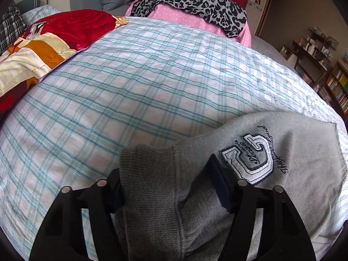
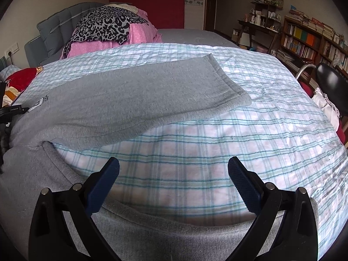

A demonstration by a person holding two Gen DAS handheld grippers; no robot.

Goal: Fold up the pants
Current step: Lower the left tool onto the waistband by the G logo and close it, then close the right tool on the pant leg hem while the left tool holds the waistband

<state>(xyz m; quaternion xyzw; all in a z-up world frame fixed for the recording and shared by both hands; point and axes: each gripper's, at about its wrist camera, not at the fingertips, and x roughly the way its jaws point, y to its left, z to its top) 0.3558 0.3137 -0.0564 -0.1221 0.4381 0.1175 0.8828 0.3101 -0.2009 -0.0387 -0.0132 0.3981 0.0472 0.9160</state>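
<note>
Pants (image 2: 121, 100), grey sweat fabric, lay spread on bed w/ plaid sheet (image 2: 239, 143). Right wrist view: one leg ran from lower left up to hem at upper centre of frame, flat on sheet; other leg's edge crossed bottom of frame, under the jaws. Right gripper (image 2: 174, 174) jaws wide apart, nothing between them but bare sheet; blue pads (image 2: 243, 187) hovered above or at leg edge, contact not clear.

Left wrist view: left gripper (image 1: 167, 174) at bottom centre, jaws spread w/ ribbed waistband (image 1: 148, 174) bunched between them. Left pad against the rib fabric; right pad partly buried in grey cloth. Whether cloth was actually pinched: cannot tell. Embroidered patch (image 1: 248, 161) w/ script lettering sat just right of jaws, lower right of frame.

Background: red quilt (image 1: 71, 26) upper left, leopard-print cloth (image 1: 191, 2) over pink bedding (image 1: 180, 17) at top, bookshelf (image 2: 304, 41) upper right.
</note>
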